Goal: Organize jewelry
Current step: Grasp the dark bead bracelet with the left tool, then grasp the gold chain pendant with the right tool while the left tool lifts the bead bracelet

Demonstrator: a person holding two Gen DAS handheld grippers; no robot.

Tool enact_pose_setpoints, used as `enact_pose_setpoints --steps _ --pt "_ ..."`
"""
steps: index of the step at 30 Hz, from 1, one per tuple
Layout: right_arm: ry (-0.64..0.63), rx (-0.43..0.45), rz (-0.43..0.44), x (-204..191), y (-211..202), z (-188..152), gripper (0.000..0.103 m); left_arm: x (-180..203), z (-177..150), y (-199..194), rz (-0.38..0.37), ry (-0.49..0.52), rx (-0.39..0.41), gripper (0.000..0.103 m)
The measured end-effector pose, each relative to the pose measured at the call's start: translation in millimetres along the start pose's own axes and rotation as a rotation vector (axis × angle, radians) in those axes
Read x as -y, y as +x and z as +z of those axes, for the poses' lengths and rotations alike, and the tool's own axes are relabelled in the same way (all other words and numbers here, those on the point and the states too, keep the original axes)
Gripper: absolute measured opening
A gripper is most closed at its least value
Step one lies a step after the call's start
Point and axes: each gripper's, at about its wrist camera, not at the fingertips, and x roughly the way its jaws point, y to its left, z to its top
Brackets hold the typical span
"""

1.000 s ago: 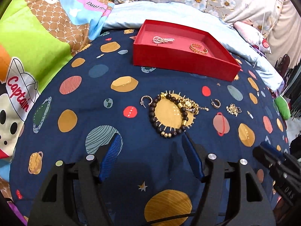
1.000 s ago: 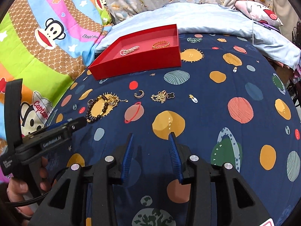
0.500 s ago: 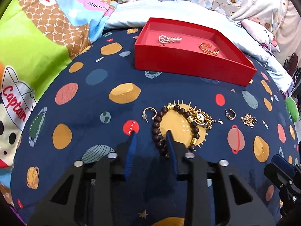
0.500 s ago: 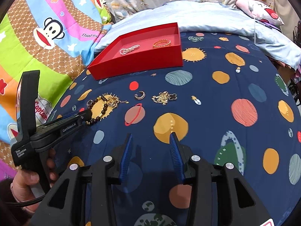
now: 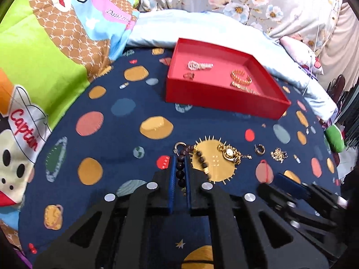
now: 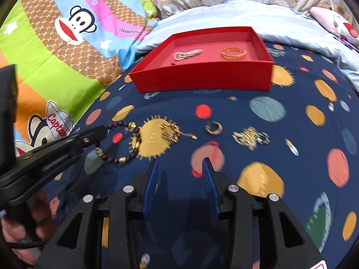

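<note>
Dark bead bracelet is pinched in left claw, partly lifted off bed w/ rest trailing on blanket. Right claw spread, empty. Risk: beads slip out, or loop snags gold watch en route to red tray.

My bead bracelet looks dark, glossy wood; the watch shiny gold metal; the tray matt red card; bedcover soft cloth.
</note>
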Motion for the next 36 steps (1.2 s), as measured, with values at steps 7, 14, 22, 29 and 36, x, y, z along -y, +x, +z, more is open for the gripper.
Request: enact_pose_setpoints --steps 7,14,22,29,36 --pt "-0.022 -0.009 0.022 -9.9 23.7 18.4 0.017 -9.2 3.0 -7.5 -0.002 -0.011 0.0 0.007" --pt "-0.013 -0.027 0.01 -7.3 41.1 27.2 0.014 -15.7 2.4 -3.3 -0.012 -0.02 -0.015 0.007" --pt "-0.018 -0.005 0.016 -6.5 35.9 27.0 0.003 -16.5 4.1 3.1 -0.019 -0.023 -0.024 0.007" --pt "0.012 0.076 0.03 -1.4 3.4 38.2 0.003 -13.1 7.2 -2.2 -0.026 -0.02 -0.012 0.007" --pt "0.022 0.18 0.027 4.0 -45.9 55.0 0.003 -5.8 10.8 -16.9 -0.041 -0.01 0.013 0.007"
